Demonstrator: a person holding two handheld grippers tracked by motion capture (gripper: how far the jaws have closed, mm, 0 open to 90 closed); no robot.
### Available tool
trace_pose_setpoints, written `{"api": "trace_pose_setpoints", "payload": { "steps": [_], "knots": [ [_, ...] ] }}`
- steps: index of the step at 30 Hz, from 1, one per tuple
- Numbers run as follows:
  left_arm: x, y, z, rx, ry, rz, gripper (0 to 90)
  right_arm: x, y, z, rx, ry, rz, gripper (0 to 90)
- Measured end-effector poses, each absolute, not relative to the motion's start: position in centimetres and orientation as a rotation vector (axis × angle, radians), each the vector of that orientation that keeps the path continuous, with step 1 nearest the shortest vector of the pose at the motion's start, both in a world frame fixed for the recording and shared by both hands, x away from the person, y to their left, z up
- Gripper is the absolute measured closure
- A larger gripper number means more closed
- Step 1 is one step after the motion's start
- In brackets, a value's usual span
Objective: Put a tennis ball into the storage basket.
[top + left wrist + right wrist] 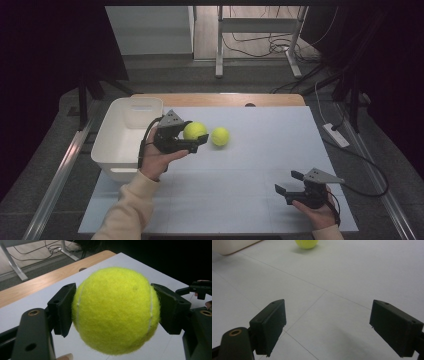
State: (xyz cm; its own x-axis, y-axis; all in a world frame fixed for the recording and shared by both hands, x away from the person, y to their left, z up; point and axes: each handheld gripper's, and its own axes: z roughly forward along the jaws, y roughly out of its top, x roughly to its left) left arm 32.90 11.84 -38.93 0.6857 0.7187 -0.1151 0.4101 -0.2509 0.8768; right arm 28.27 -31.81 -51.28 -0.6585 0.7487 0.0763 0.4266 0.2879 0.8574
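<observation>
Clamping a fuzzy yellow-green tennis ball [115,311] between both black pads, the left hand-held gripper [186,136] holds it just above the white-covered table [260,165]. A white rectangular plastic bin [116,146] sits close behind this hand-held gripper, on its far side from the ball; what the bin holds cannot be seen. A second felt-covered tennis ball [220,136] rests on the table just beyond the held one. The right hand-held gripper [290,182] sits well apart near the table's front edge, its jaws spread with nothing between them.
</observation>
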Motion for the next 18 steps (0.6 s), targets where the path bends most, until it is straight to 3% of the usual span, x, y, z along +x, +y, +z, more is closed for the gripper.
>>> {"api": "trace_pose_setpoints", "payload": {
  "steps": [18],
  "knots": [
    [33.2,13.2,-37.7,1.847,0.909,0.414,26.0,28.3,-31.8,-51.3,1.06,2.225,1.312,13.9]
  ]
}}
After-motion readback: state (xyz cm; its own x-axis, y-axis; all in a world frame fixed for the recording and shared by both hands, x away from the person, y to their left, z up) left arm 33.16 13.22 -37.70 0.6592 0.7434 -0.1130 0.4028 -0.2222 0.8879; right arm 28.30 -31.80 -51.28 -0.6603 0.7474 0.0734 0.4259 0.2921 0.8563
